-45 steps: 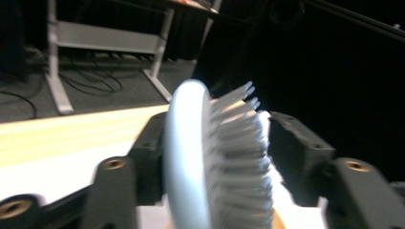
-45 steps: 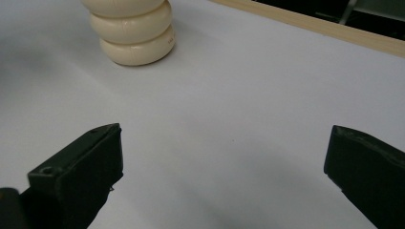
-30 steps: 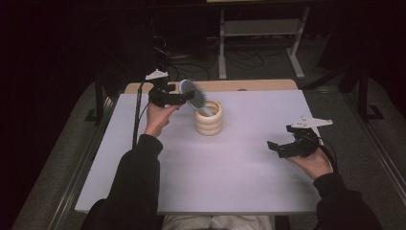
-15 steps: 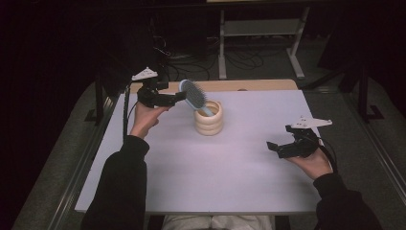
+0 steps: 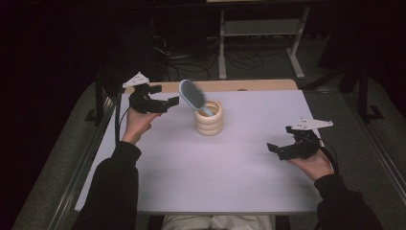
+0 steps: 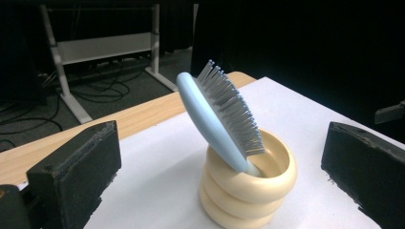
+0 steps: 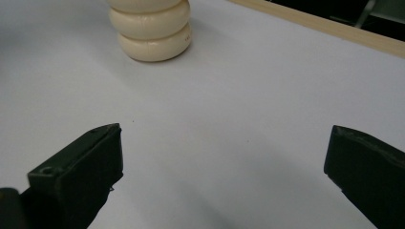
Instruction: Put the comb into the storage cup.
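Observation:
A light-blue hairbrush (image 5: 193, 95) leans handle-down in a cream ringed cup (image 5: 208, 120) at the back middle of the white table. My left gripper (image 5: 170, 102) hovers just left of the brush head, open and apart from it. In the left gripper view the brush (image 6: 217, 119) and cup (image 6: 248, 195) stand between and beyond the wide-set jaws of my left gripper (image 6: 222, 157). My right gripper (image 5: 274, 148) is held low at the right side, open and empty. In the right gripper view, my right gripper (image 7: 224, 152) faces bare table with the cup (image 7: 150, 31) farther off.
The white table cover (image 5: 230, 182) leaves a wooden strip (image 5: 258, 85) bare at the far edge. Behind the table a metal stand (image 5: 258, 28) and loose cables (image 5: 186, 60) sit on the dark floor.
My left gripper has drawn back to the left, away from the brush head. The brush stays leaning in the cup. The right gripper has not moved.

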### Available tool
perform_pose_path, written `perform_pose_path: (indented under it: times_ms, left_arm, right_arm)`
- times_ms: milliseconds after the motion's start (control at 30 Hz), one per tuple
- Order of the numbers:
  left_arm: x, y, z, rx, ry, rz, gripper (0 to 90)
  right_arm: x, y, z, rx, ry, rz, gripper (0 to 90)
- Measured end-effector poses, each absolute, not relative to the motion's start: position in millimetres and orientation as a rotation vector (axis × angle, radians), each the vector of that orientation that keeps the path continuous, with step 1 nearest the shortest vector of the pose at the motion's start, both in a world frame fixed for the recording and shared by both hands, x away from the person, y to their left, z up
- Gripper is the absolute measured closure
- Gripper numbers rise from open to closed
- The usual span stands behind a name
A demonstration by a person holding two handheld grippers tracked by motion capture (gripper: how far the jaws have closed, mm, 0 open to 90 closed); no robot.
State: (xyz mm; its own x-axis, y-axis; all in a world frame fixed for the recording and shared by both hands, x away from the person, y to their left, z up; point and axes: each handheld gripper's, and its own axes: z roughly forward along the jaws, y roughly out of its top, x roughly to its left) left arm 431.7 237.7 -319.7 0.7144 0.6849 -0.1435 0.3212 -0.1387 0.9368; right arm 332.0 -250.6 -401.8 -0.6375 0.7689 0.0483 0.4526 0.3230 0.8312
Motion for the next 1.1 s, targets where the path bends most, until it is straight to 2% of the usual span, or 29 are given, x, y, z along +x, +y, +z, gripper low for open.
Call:
perform_pose_path:
  times_ms: [1100]
  left_arm:
    - [410, 290, -327, 1.696, 0.862, 0.410, 0.0]
  right_arm:
    - [329, -254, -405, 1.085, 2.257, 1.201, 0.0]
